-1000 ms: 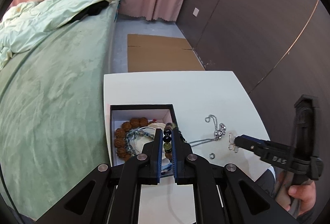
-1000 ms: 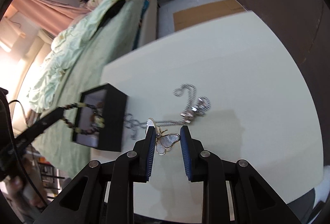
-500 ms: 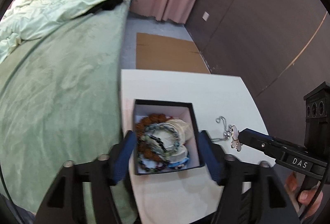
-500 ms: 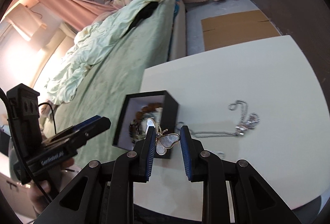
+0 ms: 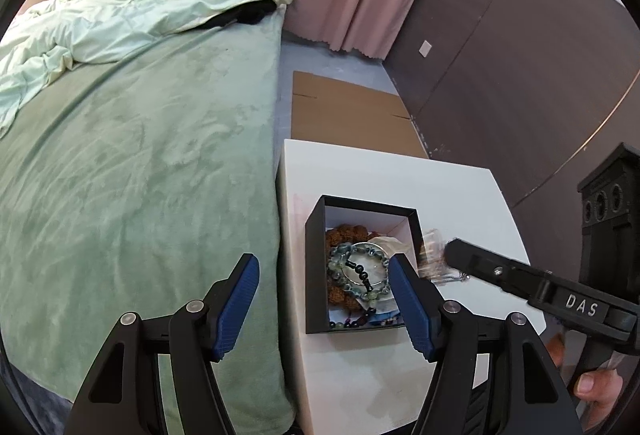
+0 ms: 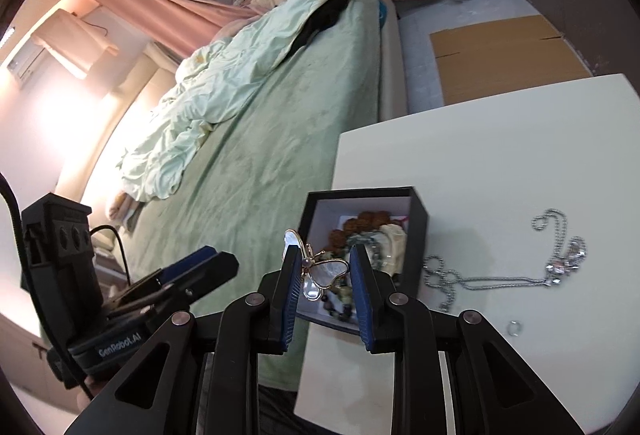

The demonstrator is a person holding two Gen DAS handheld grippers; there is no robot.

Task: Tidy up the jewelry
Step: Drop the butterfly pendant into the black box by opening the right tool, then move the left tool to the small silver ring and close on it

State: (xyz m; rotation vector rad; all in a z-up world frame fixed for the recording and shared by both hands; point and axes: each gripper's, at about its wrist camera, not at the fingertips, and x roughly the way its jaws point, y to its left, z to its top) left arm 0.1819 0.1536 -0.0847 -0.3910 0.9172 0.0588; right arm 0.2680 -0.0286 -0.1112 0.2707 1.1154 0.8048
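- Green velvety bed cover (image 5: 140, 171) fills the left of both views; a pale crumpled quilt (image 5: 120, 15) lies at its far end.
- Left gripper (image 5: 324, 299): blue-padded jaws stand wide apart with nothing between them, above the bed edge and the box.
- White square table (image 5: 400, 187) stands just beside the bed.
- Black open-topped cardboard box (image 5: 316, 267) sits at the table's bed-side edge. Inside: a green bead bracelet (image 5: 356, 271) on top of brown beads, with a dark bead strand across it.
- Right gripper (image 6: 326, 283): jaws have just been opening, now at a middling gap. The gold-rimmed pearl butterfly brooch (image 6: 320, 275) is between them, over the near wall of the box; it appears to rest against the left pad, clear of the right one. Whether it is still supported, I cannot tell.
- Silver chain necklace (image 6: 500, 275) lies on the table right of the box, apart from it.
- Small silver ring (image 6: 513, 328) lies nearer the camera, below the chain.
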